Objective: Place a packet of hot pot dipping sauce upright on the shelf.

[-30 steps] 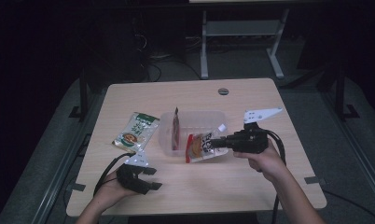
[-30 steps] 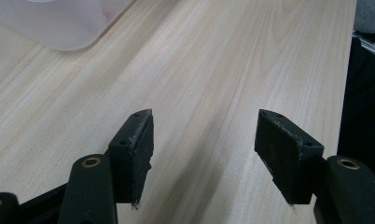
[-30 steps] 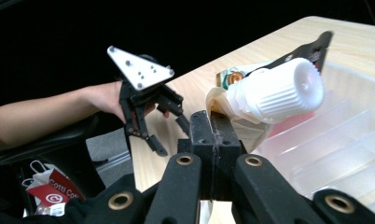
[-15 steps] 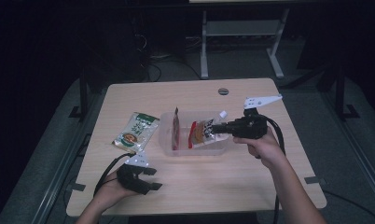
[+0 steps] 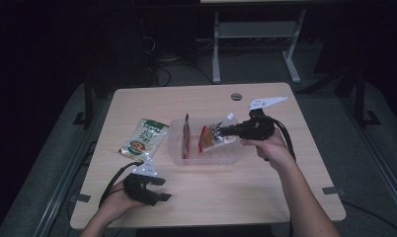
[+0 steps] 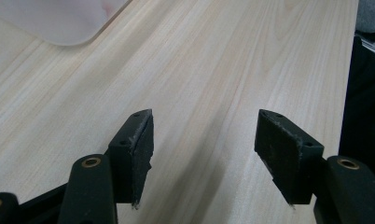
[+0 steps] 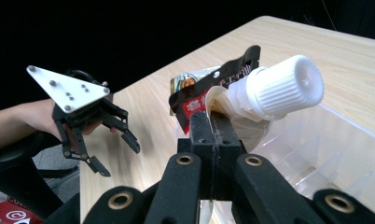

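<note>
Both jaws clamping spouted pouch (image 7: 251, 93), over bin (image 7: 335, 140)

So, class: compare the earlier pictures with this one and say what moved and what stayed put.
The right tool, shut on the spouted pouch, carried it from the near edge of the clear bin up and over the bin's inside. No grip was taken or released. The left tool stayed open at the near table edge; the green packet and the red pouch standing in the bin did not move.
</note>
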`<state>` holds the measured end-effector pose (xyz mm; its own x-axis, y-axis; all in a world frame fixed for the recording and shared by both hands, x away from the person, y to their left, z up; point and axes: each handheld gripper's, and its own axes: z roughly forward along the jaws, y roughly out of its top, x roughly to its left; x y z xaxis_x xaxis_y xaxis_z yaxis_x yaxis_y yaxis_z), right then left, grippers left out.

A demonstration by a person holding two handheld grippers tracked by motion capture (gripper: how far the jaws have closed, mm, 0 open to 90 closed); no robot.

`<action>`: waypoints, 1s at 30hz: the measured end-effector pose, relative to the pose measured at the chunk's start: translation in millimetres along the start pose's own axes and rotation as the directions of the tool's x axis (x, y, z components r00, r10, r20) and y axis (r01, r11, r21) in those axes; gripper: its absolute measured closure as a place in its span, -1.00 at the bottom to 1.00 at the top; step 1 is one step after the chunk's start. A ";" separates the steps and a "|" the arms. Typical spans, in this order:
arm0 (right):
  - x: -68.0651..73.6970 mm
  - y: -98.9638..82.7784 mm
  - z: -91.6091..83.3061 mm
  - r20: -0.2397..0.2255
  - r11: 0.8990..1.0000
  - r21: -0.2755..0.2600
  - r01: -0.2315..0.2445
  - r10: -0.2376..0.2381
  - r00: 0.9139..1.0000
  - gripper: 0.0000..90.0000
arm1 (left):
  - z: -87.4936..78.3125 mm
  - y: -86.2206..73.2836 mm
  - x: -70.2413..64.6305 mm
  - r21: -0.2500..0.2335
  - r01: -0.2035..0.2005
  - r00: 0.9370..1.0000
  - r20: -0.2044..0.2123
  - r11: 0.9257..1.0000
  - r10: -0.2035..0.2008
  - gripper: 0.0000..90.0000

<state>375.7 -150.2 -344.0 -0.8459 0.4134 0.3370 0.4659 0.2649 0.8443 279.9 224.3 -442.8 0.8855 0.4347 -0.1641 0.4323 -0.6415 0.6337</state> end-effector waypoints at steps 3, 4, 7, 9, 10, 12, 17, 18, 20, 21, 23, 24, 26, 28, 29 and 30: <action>-1.9 -2.0 3.6 0.003 1.000 0.013 -0.007 0.007 1.000 0.99 | 0.6 0.2 -0.4 0.000 0.000 1.000 0.001 1.000 0.000 -0.17; -2.8 -2.5 5.0 0.003 1.000 0.016 -0.007 0.007 1.000 0.99 | 0.8 0.2 -0.3 0.000 -0.001 1.000 0.002 1.000 0.001 -0.17; -4.5 -3.5 9.0 0.003 1.000 0.025 -0.013 0.013 1.000 0.99 | 1.0 0.2 0.0 0.004 -0.003 1.000 0.003 1.000 0.003 -0.18; -5.8 -3.3 11.4 0.001 0.999 0.029 -0.015 0.015 1.000 0.99 | 0.9 0.0 0.2 0.002 -0.002 1.000 0.003 1.000 0.002 -0.18; -6.3 -3.1 12.7 0.002 0.999 0.031 -0.016 0.016 1.000 0.99 | 0.8 0.0 0.2 0.002 -0.001 1.000 0.005 1.000 0.001 -0.17; -7.5 -2.4 15.2 0.001 0.999 0.031 -0.018 0.018 1.000 0.99 | 0.7 -0.3 0.6 0.003 -0.002 1.000 0.005 1.000 0.002 -0.17; -10.4 -1.1 20.2 -0.001 0.999 0.024 -0.026 0.026 1.000 0.99 | 0.6 -0.5 0.5 0.001 0.001 1.000 0.007 1.000 -0.001 -0.17; -10.8 -1.0 20.9 -0.002 0.999 0.025 -0.028 0.028 1.000 0.99 | 0.6 -0.5 0.5 0.001 0.000 1.000 0.007 1.000 0.000 -0.18; -11.9 -1.2 22.8 -0.001 0.999 0.023 -0.034 0.034 0.999 0.99 | 0.8 -0.4 0.5 0.002 -0.001 1.000 0.007 1.000 0.001 -0.18; -12.4 -1.4 23.8 -0.002 0.999 0.024 -0.036 0.036 0.999 0.99 | 1.0 -0.4 0.2 0.002 0.002 1.000 0.007 1.000 -0.002 -0.18; -13.3 -1.6 26.2 -0.002 0.999 0.022 -0.037 0.037 0.999 0.99 | 1.4 -0.3 -0.2 0.002 0.003 1.000 0.007 1.000 -0.003 -0.18; -13.2 -1.4 27.2 -0.004 0.999 0.025 -0.039 0.039 0.999 0.99 | 1.5 -0.2 -0.6 0.003 0.007 1.000 0.009 1.000 -0.007 -0.18; -13.3 -0.7 29.1 -0.002 0.999 0.025 -0.043 0.043 0.999 0.99 | 1.6 0.0 -0.2 0.004 0.002 1.000 0.007 1.000 -0.002 -0.18; -13.4 0.5 31.4 -0.002 0.999 0.025 -0.038 0.038 0.999 0.99 | 1.7 0.0 0.1 0.005 0.000 1.000 0.006 1.000 0.000 -0.18; -13.4 1.1 32.7 -0.003 0.999 0.025 -0.036 0.036 0.999 0.99 | 1.8 0.0 0.1 0.005 0.000 1.000 0.008 1.000 0.000 -0.18; -13.3 1.6 34.0 0.000 0.999 0.028 -0.037 0.037 0.999 0.99 | 1.8 -0.2 -0.1 0.006 0.001 1.000 0.008 1.000 -0.001 -0.17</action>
<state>396.6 -125.7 -361.3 -0.8282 0.4227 0.3680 0.5038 0.2736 0.8194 280.0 223.2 -444.3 0.8864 0.4303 -0.1706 0.4342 -0.6451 0.6287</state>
